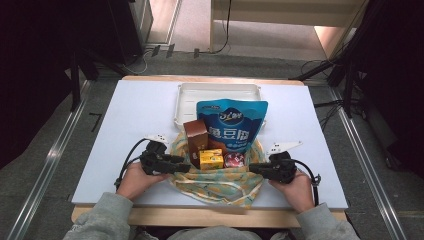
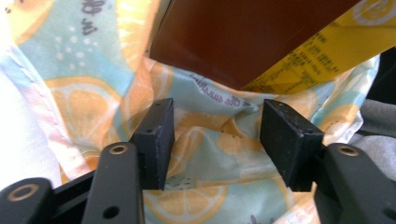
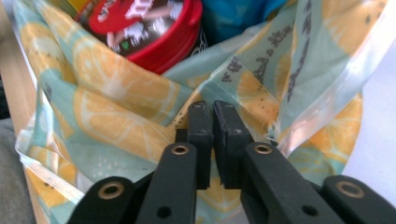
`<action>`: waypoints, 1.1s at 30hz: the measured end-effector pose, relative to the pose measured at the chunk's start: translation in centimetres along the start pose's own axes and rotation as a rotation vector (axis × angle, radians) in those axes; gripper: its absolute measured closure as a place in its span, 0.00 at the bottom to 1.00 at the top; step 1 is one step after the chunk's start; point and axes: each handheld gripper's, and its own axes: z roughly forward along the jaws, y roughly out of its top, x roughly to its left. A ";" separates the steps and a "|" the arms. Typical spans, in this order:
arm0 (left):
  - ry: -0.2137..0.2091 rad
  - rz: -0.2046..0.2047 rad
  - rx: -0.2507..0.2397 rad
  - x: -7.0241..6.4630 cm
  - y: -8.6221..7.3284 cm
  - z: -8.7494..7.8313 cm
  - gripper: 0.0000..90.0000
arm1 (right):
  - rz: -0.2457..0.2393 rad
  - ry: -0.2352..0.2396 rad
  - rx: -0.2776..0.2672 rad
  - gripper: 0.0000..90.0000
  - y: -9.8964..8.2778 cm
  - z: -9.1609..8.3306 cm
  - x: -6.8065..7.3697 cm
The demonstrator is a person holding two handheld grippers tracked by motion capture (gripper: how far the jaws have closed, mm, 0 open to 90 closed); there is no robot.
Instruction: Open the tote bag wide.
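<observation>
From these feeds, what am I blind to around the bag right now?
- High view: the base of the blue pouch and brown box, sunk behind the lemon-print bag.
- Left gripper view: the brown box's top, cut off by the frame edge.
- Right gripper view: whether the right gripper pinches bag fabric; its pads hide the contact.
- Red-lidded tub: label blurred.

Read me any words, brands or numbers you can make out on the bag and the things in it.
Blue snack pouch: large white Chinese characters, too blurred to quote.
Yellow box: fine print, too small to read.
Lemon-print cloth bag: small dark lettering, not legible.
Red-lidded tub: white lettering cut off, unreadable.
Brown box: no readable text.
</observation>
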 end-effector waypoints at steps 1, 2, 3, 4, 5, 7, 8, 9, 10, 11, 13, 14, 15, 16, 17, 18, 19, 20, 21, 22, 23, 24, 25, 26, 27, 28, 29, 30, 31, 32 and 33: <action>-0.003 0.005 -0.004 -0.1 0.1 -0.2 0.49 | -0.008 0.006 -0.017 0.93 0.2 -0.4 0.0; -0.003 0.005 -0.004 -0.1 0.1 -0.2 0.48 | -0.008 0.006 -0.017 0.93 0.2 -0.4 0.0; -0.007 0.001 -0.007 0.0 0.2 -0.4 0.48 | -0.008 0.001 -0.023 0.92 0.3 -0.7 0.0; -0.019 -0.008 -0.009 0.0 0.3 -0.5 0.46 | -0.003 0.001 -0.035 0.91 0.5 -1.1 -0.1; -0.023 -0.006 -0.012 0.0 0.4 -0.6 0.44 | -0.004 -0.003 -0.060 0.88 0.7 -1.8 -0.2; -0.015 0.013 -0.014 -0.2 0.5 -0.9 0.43 | -0.003 -0.006 -0.071 0.85 0.9 -2.3 -0.3; -0.015 0.013 -0.014 -0.2 0.5 -0.9 0.43 | -0.003 -0.006 -0.071 0.85 0.9 -2.3 -0.3; -0.001 0.033 -0.011 -0.4 0.7 -1.1 0.43 | -0.003 -0.010 -0.079 0.82 1.1 -2.7 -0.4; -0.001 0.033 -0.011 -0.4 0.7 -1.1 0.43 | -0.003 -0.010 -0.079 0.82 1.1 -2.7 -0.4; 0.002 0.033 -0.013 -0.6 0.8 -1.2 0.43 | -0.012 -0.006 -0.088 0.80 1.4 -3.0 -0.5; 0.010 0.042 -0.019 -0.8 0.9 -1.6 0.42 | -0.017 -0.010 -0.093 0.79 1.5 -3.2 -0.5; 0.010 0.049 -0.018 -0.9 1.0 -1.8 0.42 | -0.014 -0.006 -0.096 0.78 1.6 -3.4 -0.6; 0.014 0.051 -0.031 -1.0 1.2 -2.3 0.42 | -0.019 -0.011 -0.105 0.76 1.9 -3.7 -0.7; 0.014 0.051 -0.031 -1.0 1.2 -2.3 0.42 | -0.019 -0.011 -0.105 0.76 1.9 -3.7 -0.7; 0.023 0.053 -0.039 -1.1 1.3 -2.6 0.42 | -0.022 -0.016 -0.103 0.73 2.1 -3.9 -0.8; 0.023 0.053 -0.039 -1.1 1.3 -2.6 0.42 | -0.018 -0.016 -0.101 0.71 2.1 -4.0 -0.9; 0.035 0.053 -0.045 -1.2 1.5 -3.0 0.42 | -0.015 -0.017 -0.102 0.71 2.2 -4.1 -1.0; 0.035 0.053 -0.045 -1.2 1.5 -3.0 0.42 | -0.013 -0.015 -0.105 0.70 2.2 -4.3 -1.1; 0.039 0.054 -0.040 -1.3 1.6 -3.2 0.41 | -0.015 -0.013 -0.107 0.69 2.3 -4.4 -1.2; 0.045 0.052 -0.039 -1.3 1.7 -3.4 0.41 | -0.015 -0.013 -0.107 0.69 2.3 -4.4 -1.2; 0.050 0.051 -0.053 -1.4 1.8 -3.8 0.41 | -0.010 -0.008 -0.113 0.68 2.4 -4.7 -1.3; 0.050 0.051 -0.053 -1.4 1.8 -3.8 0.40 | -0.010 -0.008 -0.113 0.68 2.4 -4.7 -1.3; 0.052 0.046 -0.062 -1.3 1.8 -4.0 0.40 | -0.003 -0.008 -0.114 0.65 2.5 -4.9 -1.5; 0.055 0.040 -0.067 -1.2 1.9 -4.1 0.40 | -0.003 -0.008 -0.114 0.65 2.5 -4.9 -1.5; 0.061 0.040 -0.069 -1.1 1.9 -4.3 0.39 | 0.002 -0.011 -0.115 0.64 2.5 -5.1 -1.5; 0.063 0.039 -0.071 -1.0 1.9 -4.3 0.39 | 0.001 -0.013 -0.119 0.63 2.6 -5.2 -1.6; 0.071 0.043 -0.070 -0.8 2.0 -4.5 0.39 | -0.003 -0.019 -0.123 0.62 2.7 -5.4 -1.7; 0.071 0.043 -0.070 -0.8 2.0 -4.5 0.38 | -0.003 -0.019 -0.123 0.62 2.7 -5.4 -1.7; 0.071 0.041 -0.070 -0.8 2.1 -4.5 0.38 | -0.004 -0.023 -0.127 0.61 2.8 -5.6 -1.9; 0.074 0.039 -0.071 -0.7 2.1 -4.5 0.38 | -0.004 -0.023 -0.127 0.61 2.8 -5.6 -1.9; 0.075 0.040 -0.071 -0.5 2.2 -4.6 0.38 | -0.008 -0.027 -0.124 0.60 3.0 -5.7 -2.1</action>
